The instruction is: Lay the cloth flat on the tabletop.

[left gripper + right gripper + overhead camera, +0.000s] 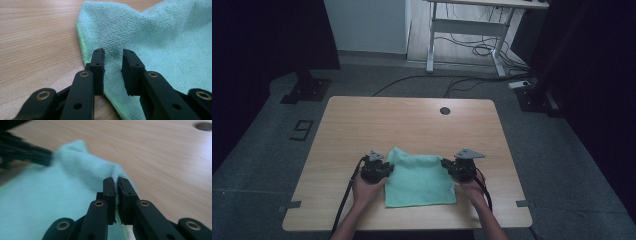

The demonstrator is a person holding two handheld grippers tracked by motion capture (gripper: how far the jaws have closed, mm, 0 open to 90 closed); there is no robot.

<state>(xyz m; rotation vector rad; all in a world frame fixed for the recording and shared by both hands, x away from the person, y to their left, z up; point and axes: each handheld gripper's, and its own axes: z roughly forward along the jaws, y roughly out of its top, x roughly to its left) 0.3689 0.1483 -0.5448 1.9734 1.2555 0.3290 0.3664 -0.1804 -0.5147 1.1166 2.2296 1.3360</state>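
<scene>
The right tool (116, 183) pinches the green microfibre cloth's (419, 177) edge; the left tool (113, 58) gapes over its edge and should clamp before both lift evenly.

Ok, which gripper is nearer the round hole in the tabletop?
Right. The right gripper pinches the cloth edge below the hole; the left gripper sits farther off, at the cloth's other side.

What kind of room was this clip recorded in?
Probably a lab or office workspace: a light wooden table with a cable hole on grey carpet, a white-framed desk with loose cables beneath, and black stand bases beside it.
</scene>
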